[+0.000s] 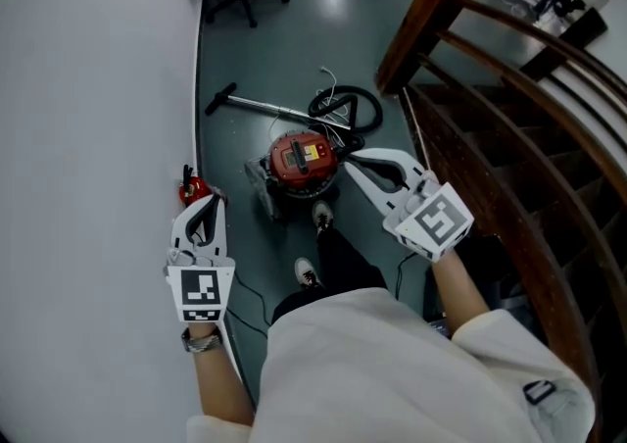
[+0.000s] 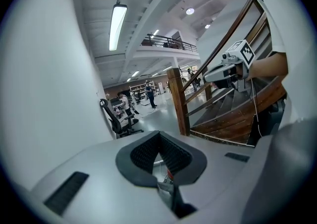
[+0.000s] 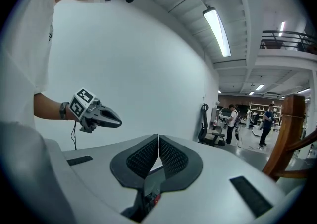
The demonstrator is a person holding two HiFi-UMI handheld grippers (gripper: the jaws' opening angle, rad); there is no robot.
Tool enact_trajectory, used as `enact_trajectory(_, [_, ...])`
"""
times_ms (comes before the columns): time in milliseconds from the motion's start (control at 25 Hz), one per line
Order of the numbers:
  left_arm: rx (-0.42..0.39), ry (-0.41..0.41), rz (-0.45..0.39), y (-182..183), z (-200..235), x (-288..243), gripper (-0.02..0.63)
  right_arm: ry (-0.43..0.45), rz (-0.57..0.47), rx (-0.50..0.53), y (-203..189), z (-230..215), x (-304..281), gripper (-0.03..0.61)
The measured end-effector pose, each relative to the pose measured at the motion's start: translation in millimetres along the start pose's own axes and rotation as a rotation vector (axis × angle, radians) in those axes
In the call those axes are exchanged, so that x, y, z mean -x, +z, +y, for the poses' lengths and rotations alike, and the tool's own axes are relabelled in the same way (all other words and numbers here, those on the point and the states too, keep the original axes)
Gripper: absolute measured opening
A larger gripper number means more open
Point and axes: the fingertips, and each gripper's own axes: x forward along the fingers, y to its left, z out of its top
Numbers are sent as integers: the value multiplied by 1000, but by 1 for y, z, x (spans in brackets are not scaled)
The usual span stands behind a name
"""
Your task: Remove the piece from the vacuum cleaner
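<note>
one red vacuum cleaner (image 1: 302, 161) sits mid-frame in the head view, with one black hose coil (image 1: 376, 110) and one wand (image 1: 257, 104). two grippers show, the left gripper (image 1: 210, 202) and the right gripper (image 1: 351, 159). there are two shoes (image 1: 321, 217), one wristwatch (image 1: 201, 340) and one wooden staircase (image 1: 509, 137). two people (image 3: 231, 119) stand at the right of the right gripper view, by one office chair (image 3: 204, 119).

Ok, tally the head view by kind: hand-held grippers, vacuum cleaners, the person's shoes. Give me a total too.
Hand-held grippers: 2, the left hand-held gripper and the right hand-held gripper
Vacuum cleaner: 1
Shoes: 2, the upper shoe and the lower shoe
Total: 5
</note>
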Motion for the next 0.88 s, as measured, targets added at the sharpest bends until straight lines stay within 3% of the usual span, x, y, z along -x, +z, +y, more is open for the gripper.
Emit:
enact_trajectory(240, [-42, -45, 59, -21, -6, -27, 2, -7, 61, -29, -32, -23, -30, 31])
enact_trajectory(440, [-10, -66, 95, -50, -7, -69, 2, 8, 100, -84, -72, -46, -57, 31])
enact_trajectory(680, [86, -81, 169, -106, -11, -117, 2, 54, 198, -135, -144, -64, -107, 31])
enact_trajectory(880, [191, -30, 196, -138, 4, -157, 2, 74, 242, -161, -183, -79, -143, 31])
